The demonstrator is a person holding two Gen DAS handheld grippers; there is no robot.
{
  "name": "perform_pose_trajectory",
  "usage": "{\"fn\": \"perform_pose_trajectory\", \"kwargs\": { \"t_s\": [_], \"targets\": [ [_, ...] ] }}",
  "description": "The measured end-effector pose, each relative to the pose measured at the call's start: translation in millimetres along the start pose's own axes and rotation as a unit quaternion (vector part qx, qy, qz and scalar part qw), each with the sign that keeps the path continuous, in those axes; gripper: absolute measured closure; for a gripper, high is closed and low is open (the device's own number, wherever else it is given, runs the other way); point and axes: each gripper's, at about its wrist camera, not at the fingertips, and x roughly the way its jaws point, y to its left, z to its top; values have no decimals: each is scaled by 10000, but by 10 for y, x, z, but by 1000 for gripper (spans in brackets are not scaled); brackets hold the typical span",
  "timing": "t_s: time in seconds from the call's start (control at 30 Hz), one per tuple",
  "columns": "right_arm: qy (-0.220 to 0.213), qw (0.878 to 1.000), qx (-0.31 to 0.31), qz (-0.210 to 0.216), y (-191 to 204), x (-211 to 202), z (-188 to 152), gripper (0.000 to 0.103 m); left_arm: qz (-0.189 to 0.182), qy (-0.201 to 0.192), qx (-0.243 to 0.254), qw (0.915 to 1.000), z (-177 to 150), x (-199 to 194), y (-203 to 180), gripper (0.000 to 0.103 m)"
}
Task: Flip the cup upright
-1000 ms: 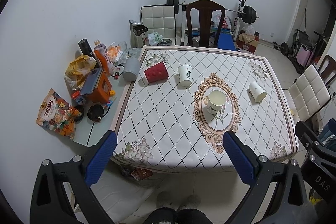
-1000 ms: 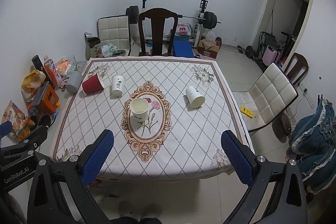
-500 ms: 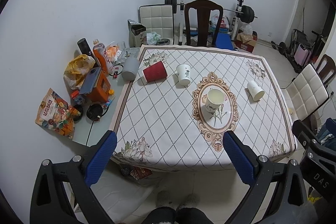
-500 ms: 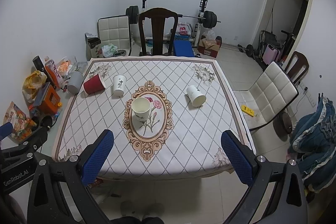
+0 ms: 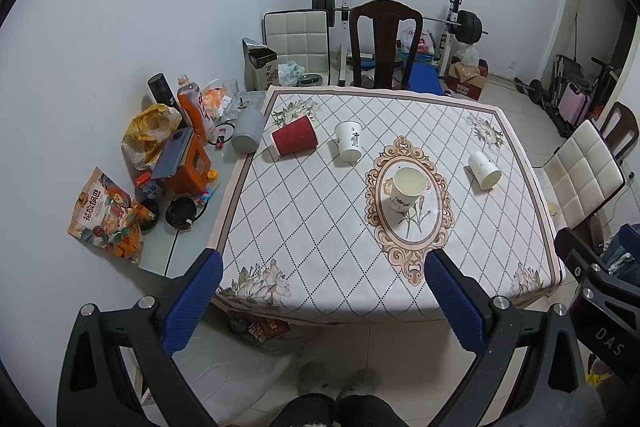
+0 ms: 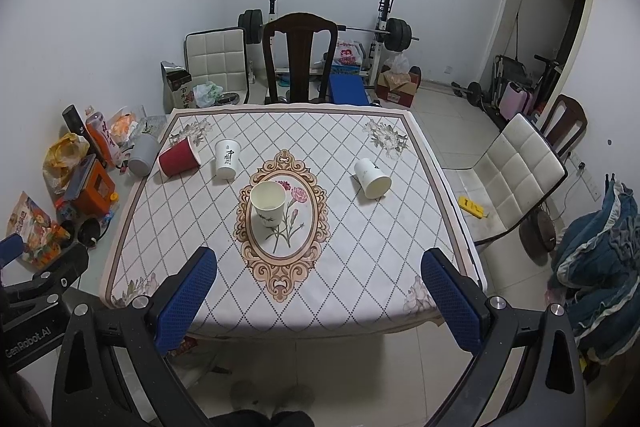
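Several paper cups are on the patterned table (image 5: 320,227) (image 6: 360,267). A red cup (image 5: 294,141) (image 6: 179,159) lies on its side at the far left. A white cup with black writing (image 5: 349,146) (image 6: 227,159) stands upside down beside it. A flower-print cup (image 5: 406,189) (image 6: 268,203) stands upright on the oval medallion. A white cup (image 5: 484,170) (image 6: 372,177) lies on its side at the right. My left gripper (image 5: 320,291) and right gripper (image 6: 318,289) are open and empty, held above the near table edge.
A side shelf on the left holds a grey cup (image 5: 248,137), bottles, bags and an orange box (image 5: 186,167). A dark wooden chair (image 6: 300,59) stands behind the table and a white chair (image 6: 516,171) at the right. Gym gear lines the back wall.
Both views have pulled back and risen slightly, so the table looks a little farther away. The cups have not moved. Both grippers stay open.
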Motion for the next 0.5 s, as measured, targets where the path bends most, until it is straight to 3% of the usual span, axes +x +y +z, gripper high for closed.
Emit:
{"fn": "perform_pose_trajectory", "kwargs": {
  "t_s": [0.5],
  "targets": [
    [7,10000,2,13,-12,-14,-18,0,1,-4,12,10000,-24,-16,4,0]
  ]
}}
